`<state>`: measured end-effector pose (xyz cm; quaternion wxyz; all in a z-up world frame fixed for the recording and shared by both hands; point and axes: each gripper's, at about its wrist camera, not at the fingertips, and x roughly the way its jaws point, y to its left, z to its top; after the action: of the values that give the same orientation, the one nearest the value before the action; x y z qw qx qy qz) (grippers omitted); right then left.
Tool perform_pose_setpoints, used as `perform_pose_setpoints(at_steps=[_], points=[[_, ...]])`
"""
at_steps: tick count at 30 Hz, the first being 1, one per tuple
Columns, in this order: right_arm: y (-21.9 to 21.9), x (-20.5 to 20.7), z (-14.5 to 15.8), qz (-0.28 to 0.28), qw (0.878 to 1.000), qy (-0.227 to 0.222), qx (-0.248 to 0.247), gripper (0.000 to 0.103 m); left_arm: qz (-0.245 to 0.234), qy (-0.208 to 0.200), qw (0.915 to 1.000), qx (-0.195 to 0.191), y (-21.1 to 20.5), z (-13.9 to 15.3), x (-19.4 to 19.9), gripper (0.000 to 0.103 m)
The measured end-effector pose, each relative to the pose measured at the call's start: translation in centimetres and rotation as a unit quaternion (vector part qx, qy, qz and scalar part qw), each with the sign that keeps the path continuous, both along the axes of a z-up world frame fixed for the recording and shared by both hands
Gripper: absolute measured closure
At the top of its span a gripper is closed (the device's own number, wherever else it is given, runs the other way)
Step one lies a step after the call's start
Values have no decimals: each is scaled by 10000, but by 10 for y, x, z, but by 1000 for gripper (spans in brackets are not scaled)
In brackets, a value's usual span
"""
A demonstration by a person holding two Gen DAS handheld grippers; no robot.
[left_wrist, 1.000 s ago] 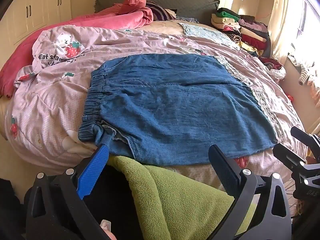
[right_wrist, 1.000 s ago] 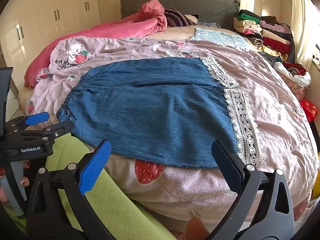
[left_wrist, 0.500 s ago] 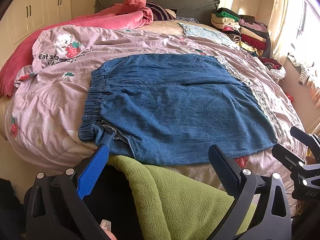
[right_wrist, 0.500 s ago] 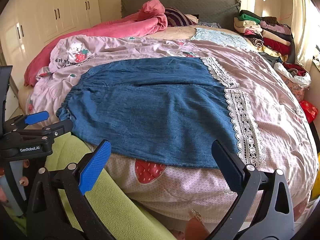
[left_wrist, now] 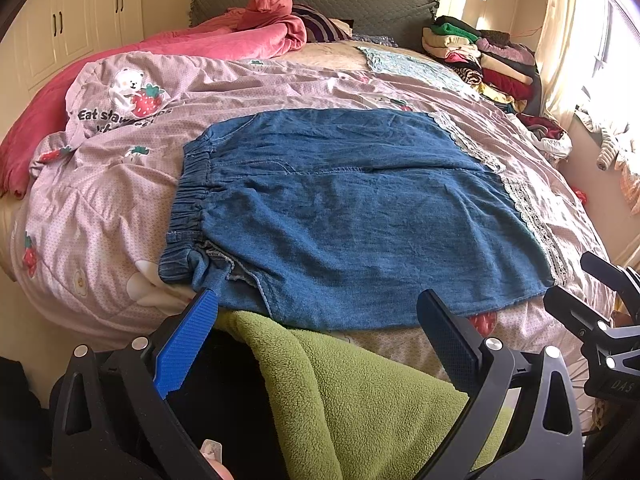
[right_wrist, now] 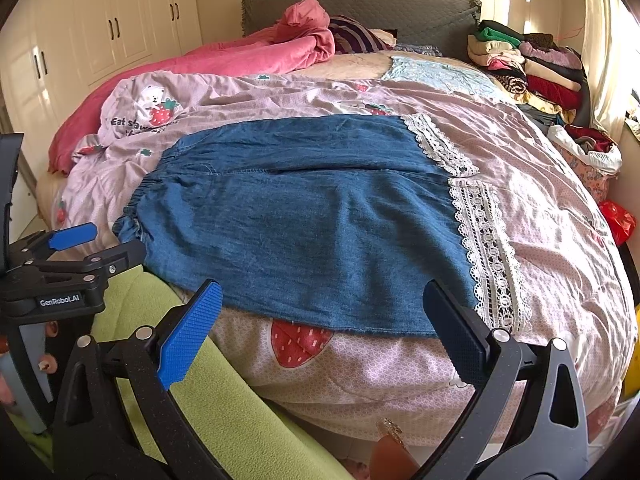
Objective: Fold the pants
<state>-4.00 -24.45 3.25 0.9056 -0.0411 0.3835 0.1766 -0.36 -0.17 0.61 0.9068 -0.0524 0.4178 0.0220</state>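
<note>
Left wrist: green fleece (left_wrist: 360, 392) (rumpled) fronts pants (left_wrist: 360, 220); clothes stack (left_wrist: 480, 52) beyond.

blue denim pants (left_wrist: 352, 216), white lace trim (right_wrist: 488, 248), pink strawberry-print duvet (left_wrist: 100, 200)

Left gripper (left_wrist: 320, 344), right gripper (right_wrist: 324, 326) agape

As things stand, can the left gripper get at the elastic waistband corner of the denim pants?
Probably yes. The left gripper is open, and the waistband corner of the denim pants lies just ahead of its blue finger with nothing over it. The green fleece sits below, not between them.
</note>
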Motion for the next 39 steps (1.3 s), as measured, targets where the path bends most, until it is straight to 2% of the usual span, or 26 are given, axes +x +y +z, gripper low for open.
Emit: perform_pose_setpoints(at_steps=[17,20,32,39], points=[[-1,0,5,28,10000,-13,17,8,25,-18,10000,15,4,4,1,4],[10,0,1,63,10000,-9,13,8,53,-29,10000,12,11,9,2,4],[34,37,3,349,9994,28,81,8,196,14,9998,60,32,5,23,4],[53,71,7,535,9984,24,170,8,458,30,9989,-40,61,4,46,4]])
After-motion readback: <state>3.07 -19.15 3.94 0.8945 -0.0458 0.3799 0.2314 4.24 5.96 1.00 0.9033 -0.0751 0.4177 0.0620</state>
